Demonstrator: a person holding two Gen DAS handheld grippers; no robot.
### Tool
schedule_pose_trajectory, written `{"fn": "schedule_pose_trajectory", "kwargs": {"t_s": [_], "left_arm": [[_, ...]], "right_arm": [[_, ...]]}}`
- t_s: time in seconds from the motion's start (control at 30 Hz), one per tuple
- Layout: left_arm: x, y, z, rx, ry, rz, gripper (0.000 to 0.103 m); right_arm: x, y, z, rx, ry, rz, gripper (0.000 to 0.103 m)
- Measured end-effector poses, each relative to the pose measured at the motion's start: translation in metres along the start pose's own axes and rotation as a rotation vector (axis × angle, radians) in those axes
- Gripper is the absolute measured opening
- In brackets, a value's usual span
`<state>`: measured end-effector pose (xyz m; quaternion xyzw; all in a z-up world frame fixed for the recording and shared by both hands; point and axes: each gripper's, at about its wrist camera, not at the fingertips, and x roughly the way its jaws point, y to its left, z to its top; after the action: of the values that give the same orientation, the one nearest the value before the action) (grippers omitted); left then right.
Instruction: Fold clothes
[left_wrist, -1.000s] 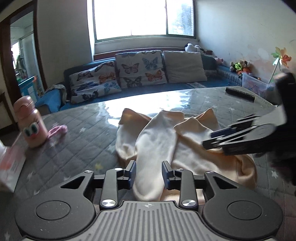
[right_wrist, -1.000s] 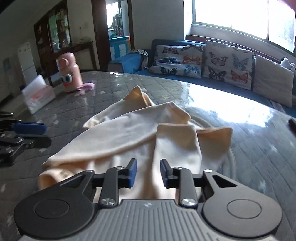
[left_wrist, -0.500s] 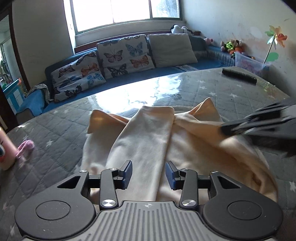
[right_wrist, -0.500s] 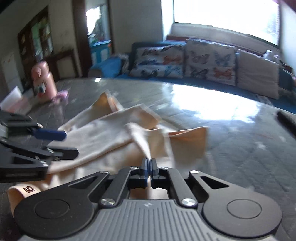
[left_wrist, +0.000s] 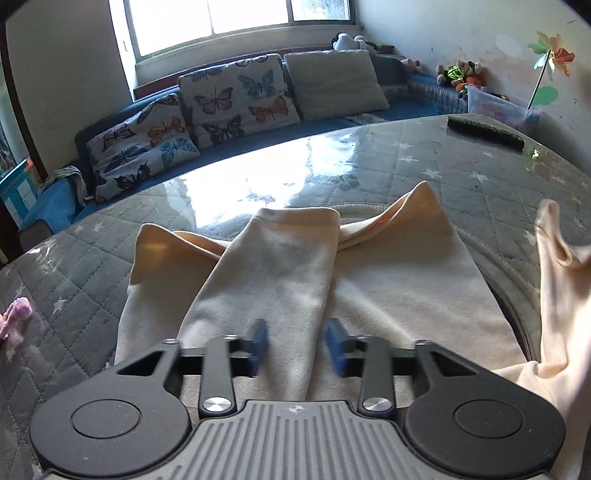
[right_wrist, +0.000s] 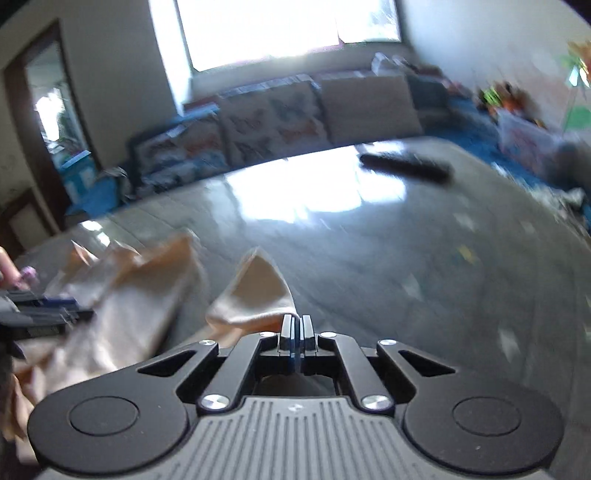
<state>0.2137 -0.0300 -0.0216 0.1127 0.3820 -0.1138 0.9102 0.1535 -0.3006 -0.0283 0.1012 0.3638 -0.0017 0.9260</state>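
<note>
Garment: a cream-coloured garment (left_wrist: 369, 288) lies spread on the quilted grey tabletop (left_wrist: 424, 166), one folded band running down its middle toward the near edge.
Left gripper: the left gripper (left_wrist: 297, 347) hovers over the near part of the cloth, its blue-padded fingers (left_wrist: 258, 345) set wide apart and holding nothing.
Right gripper: the right gripper (right_wrist: 296, 332) has its fingers pressed together on a corner of the garment, which rises from the surface in a peak; in the left wrist view that lifted flap hangs at the right edge.
Background: a dark remote control (left_wrist: 485, 132) rests at the far right of the tabletop; butterfly-print cushions (left_wrist: 236, 99) line a blue sofa under the window.
Image quality: the right wrist view is motion-blurred.
</note>
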Motion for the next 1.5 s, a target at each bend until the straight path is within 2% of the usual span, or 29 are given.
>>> {"fn": "schedule_pose_trajectory", "kwargs": {"t_s": [0.03, 0.07, 0.13, 0.27, 0.4, 0.53, 0.63, 0.87, 1.07, 1.2, 1.33, 1.5], "left_arm": [[-0.001, 0.002, 0.0, -0.006, -0.002, 0.008, 0.007], [-0.003, 0.006, -0.001, -0.014, -0.007, 0.017, 0.004], [-0.009, 0.014, -0.001, -0.039, -0.02, 0.04, 0.003], [-0.035, 0.043, -0.004, -0.14, -0.075, 0.09, 0.003], [-0.073, 0.084, -0.016, -0.266, -0.133, 0.157, 0.003], [-0.109, 0.125, -0.043, -0.384, -0.158, 0.236, 0.002], [-0.125, 0.147, -0.07, -0.449, -0.142, 0.288, 0.002], [-0.142, 0.174, -0.131, -0.555, -0.065, 0.371, 0.003], [-0.147, 0.187, -0.16, -0.605, -0.016, 0.442, 0.003], [-0.158, 0.186, -0.165, -0.59, -0.018, 0.435, 0.003], [-0.165, 0.176, -0.157, -0.554, -0.04, 0.402, 0.004], [-0.159, 0.162, -0.14, -0.517, -0.065, 0.326, 0.005]], "right_arm": [[0.002, -0.004, -0.003, 0.01, 0.016, -0.004, 0.003], [0.003, -0.006, -0.007, 0.016, 0.022, -0.012, 0.005], [0.003, -0.007, -0.007, 0.018, 0.017, -0.017, 0.009], [0.006, -0.002, -0.002, 0.004, 0.004, -0.014, 0.01], [0.011, 0.005, 0.0, -0.03, 0.011, -0.007, 0.032], [0.017, 0.009, -0.001, -0.055, 0.019, -0.014, 0.036], [0.02, 0.009, -0.001, -0.057, 0.009, -0.024, 0.043], [0.027, 0.006, 0.003, -0.032, -0.012, -0.053, 0.043], [0.031, 0.005, 0.008, -0.065, -0.011, -0.087, 0.046], [0.037, 0.0, 0.013, -0.065, -0.018, -0.112, 0.046], [0.041, -0.002, 0.017, -0.073, -0.027, -0.125, 0.045], [0.047, -0.004, 0.021, -0.107, -0.029, -0.156, 0.043]]}}
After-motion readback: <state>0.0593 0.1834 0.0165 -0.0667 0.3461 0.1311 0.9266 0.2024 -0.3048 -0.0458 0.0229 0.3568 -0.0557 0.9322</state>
